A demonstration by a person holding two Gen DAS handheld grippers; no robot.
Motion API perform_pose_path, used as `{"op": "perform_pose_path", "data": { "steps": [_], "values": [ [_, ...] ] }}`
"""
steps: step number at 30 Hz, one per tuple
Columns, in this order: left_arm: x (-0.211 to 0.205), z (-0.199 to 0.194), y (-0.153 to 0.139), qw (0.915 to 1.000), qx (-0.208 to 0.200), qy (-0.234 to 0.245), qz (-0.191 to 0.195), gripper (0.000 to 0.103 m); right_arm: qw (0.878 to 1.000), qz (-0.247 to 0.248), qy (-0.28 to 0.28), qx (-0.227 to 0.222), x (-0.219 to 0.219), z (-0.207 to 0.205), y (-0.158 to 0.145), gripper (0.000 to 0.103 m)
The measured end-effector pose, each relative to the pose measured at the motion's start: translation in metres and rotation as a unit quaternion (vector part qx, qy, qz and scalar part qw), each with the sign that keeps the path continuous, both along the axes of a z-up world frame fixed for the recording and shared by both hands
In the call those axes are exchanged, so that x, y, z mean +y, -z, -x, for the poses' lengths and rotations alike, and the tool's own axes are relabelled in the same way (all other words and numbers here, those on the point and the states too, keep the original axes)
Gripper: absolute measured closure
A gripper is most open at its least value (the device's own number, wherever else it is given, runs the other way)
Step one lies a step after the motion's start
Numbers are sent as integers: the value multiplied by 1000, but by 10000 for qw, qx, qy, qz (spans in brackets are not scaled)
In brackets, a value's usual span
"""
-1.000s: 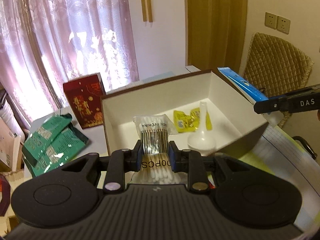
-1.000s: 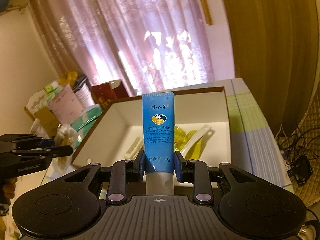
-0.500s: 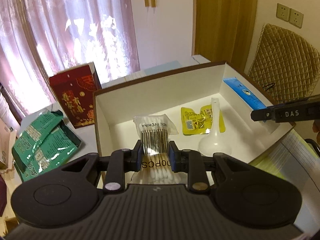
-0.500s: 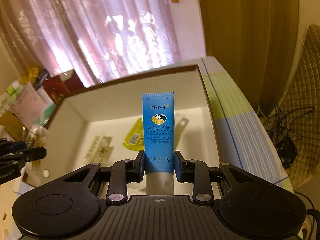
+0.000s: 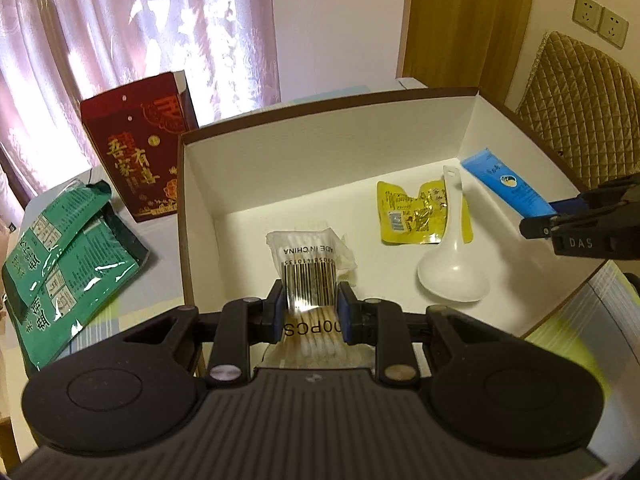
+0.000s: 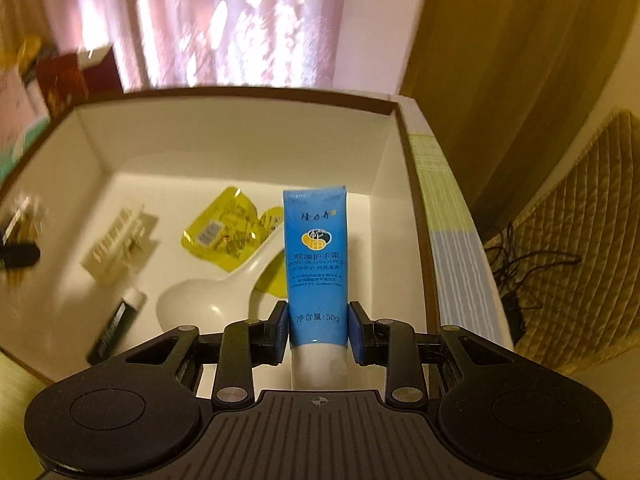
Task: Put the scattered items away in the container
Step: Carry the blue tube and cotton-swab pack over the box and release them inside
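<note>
The white cardboard box [image 5: 320,148] with a brown rim sits right in front of me. My left gripper [image 5: 310,304] is shut on a clear packet of cotton swabs [image 5: 308,264], held over the box's near wall. Inside lie yellow sachets [image 5: 416,212] and a white spoon [image 5: 452,268]. My right gripper [image 6: 318,332] is shut on a blue hand cream tube [image 6: 316,256], its flat end pointing down into the box [image 6: 240,140] above the spoon [image 6: 208,300] and sachets [image 6: 220,232]. A small black tube [image 6: 116,324] lies on the box floor.
A red gift box [image 5: 140,148] stands left of the container, with green foil packets [image 5: 68,264] on the table beside it. A quilted chair [image 5: 580,108] is behind on the right, and cables [image 6: 520,280] lie on the floor. Curtains hang behind.
Both grippers have moved forward and tipped down over the box. The blue tube now hangs inside the box's right end, and the swab packet is over the near wall.
</note>
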State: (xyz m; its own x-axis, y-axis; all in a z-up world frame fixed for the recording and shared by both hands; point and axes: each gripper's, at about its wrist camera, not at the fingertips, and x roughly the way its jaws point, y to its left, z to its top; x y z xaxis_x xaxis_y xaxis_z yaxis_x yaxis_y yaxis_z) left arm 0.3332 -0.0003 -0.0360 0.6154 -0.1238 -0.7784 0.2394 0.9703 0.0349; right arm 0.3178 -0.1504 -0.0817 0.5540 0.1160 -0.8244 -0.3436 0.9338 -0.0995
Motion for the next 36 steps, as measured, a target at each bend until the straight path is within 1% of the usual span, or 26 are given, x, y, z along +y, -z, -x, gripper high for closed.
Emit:
{"op": "perform_pose_path", "data": {
  "steps": [4,5,6,7,10,16,21,22,23,24,26,28,30,31,33,36],
  "values": [
    [-1,-2,2,10000,47,59,-18,81,9998,56,-184,41,0,-3,-1,70],
    [-1,-2,2,10000,59,72,-26,81,9997,40,-242,88,-1,-3,-1,62],
    [-2,-3,3,9999,82,83,-29,81,9996,-43,-283,70,-2,-3,-3,45],
    [-2,-3,4,9999,109,91,-32,81,9995,-97,-304,3,-2,-2,-6,30],
    [-4,-4,6,9997,193,115,-73,81,9988,-177,-453,-100,-2,-1,-13,30],
    [-5,-11,12,9982,560,33,-224,81,9979,-452,-449,-97,-8,-3,-24,30],
    [-9,-17,16,9958,867,13,-308,80,9969,-615,-498,3,-11,-3,-25,30],
    [-9,-18,16,9953,916,4,-298,80,9967,-621,-525,19,-11,-2,-25,25],
    [-10,-19,17,9950,948,-1,-301,80,9967,-613,-538,17,-11,-1,-25,18],
    [-10,-19,17,9948,974,-1,-313,78,9967,-596,-552,-21,-10,0,-25,5],
    [-11,-18,17,9942,1034,26,-286,72,9961,-578,-655,-138,-11,5,-27,4],
    [-12,-17,16,9935,1113,73,-242,64,9959,-568,-701,-106,-10,7,-28,4],
    [-15,-16,15,9930,1139,88,-289,59,9960,-549,-707,-38,-10,6,-28,4],
    [-16,-16,14,9930,1127,56,-350,47,9961,-504,-724,2,-10,6,-28,4],
    [-16,-15,12,9929,1100,-16,-443,28,9962,-396,-778,33,-9,8,-28,4],
    [-14,-12,9,9929,1078,-26,-509,28,9957,-362,-851,58,-10,12,-27,4]
  ]
}}
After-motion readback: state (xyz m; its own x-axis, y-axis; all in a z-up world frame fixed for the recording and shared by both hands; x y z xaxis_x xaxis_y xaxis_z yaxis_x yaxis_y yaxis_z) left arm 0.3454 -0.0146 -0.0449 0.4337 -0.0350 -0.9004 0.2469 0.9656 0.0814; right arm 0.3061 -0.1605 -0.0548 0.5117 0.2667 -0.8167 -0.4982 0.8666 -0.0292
